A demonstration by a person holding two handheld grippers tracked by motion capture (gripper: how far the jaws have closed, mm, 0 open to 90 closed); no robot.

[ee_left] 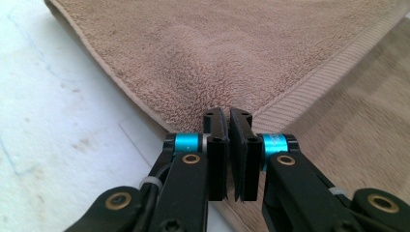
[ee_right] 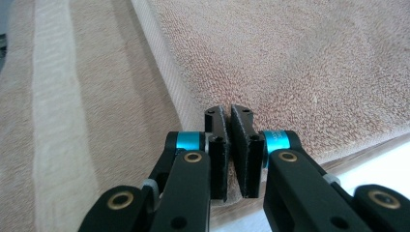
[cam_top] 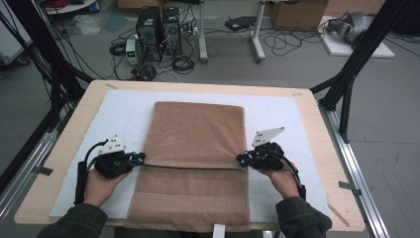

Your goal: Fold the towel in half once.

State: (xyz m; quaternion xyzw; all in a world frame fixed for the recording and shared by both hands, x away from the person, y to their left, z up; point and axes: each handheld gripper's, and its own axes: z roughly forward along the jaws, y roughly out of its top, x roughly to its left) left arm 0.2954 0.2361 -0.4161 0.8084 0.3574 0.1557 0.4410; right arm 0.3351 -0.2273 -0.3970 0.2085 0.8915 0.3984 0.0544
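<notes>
- Work in hand: folding a brown towel on the table, which carries a white mat under the towel.
- Towel position: it lies lengthwise down the middle of the mat, its far end toward the back of the table and its near end at the person's edge.
- Done so far: one layer lies doubled over the far part of the towel. The hemmed edge of that upper layer runs crosswise between the two grippers; the near part, with its patterned band, lies single and uncovered.
- Left gripper: positioned at the left corner of the upper layer. In the left gripper view its fingers stand nearly pressed together with the corner of the hem between them, apparently pinching it.
- Right gripper: positioned at the right corner. In the right gripper view its fingers are likewise closed on the ribbed hem.
- Remaining, as judged: the fold looks part done. The held edge has not reached the near end, so either the corners need carrying further or a further fold is due.
</notes>
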